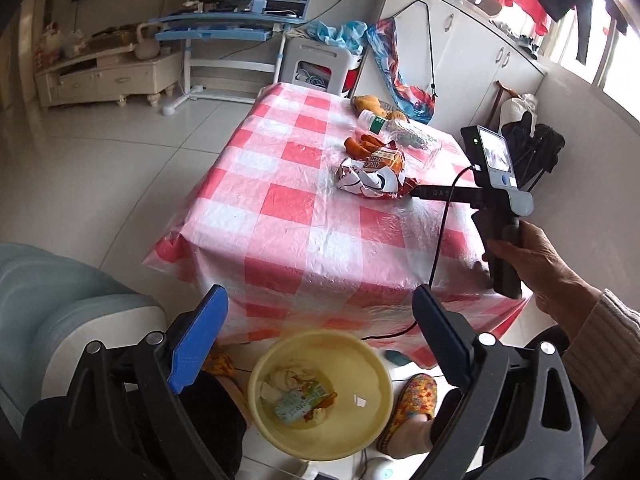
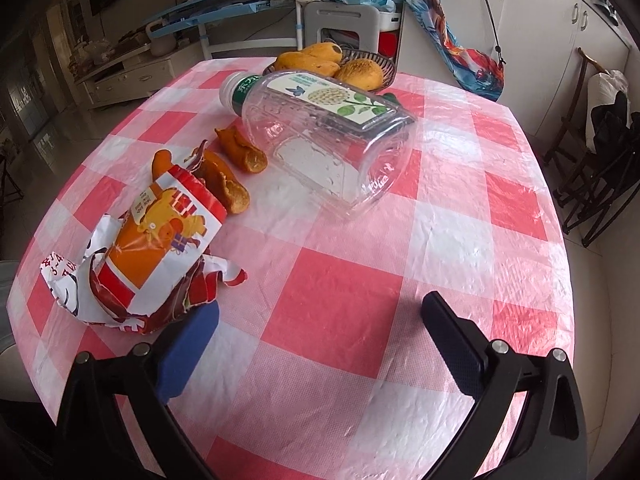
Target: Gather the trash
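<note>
Fingers of the right gripper (image 2: 320,320) stand spread wide over the red-and-white checked tablecloth (image 2: 332,300), with nothing between them. The blue pad (image 2: 188,352) of its left finger touches the near edge of a crumpled snack wrapper (image 2: 148,256), which lies on the cloth just ahead and to the left. Beyond the wrapper lie orange peel pieces (image 2: 232,168), and an empty clear plastic bottle (image 2: 320,136) rests on its side past them, toward the middle. A basket of fruit (image 2: 336,66) sits at the far edge. The left gripper (image 1: 320,320) hangs below the table edge, equally spread and empty, above a yellow basin (image 1: 320,396) on the floor that holds tissue and a wrapper.
</note>
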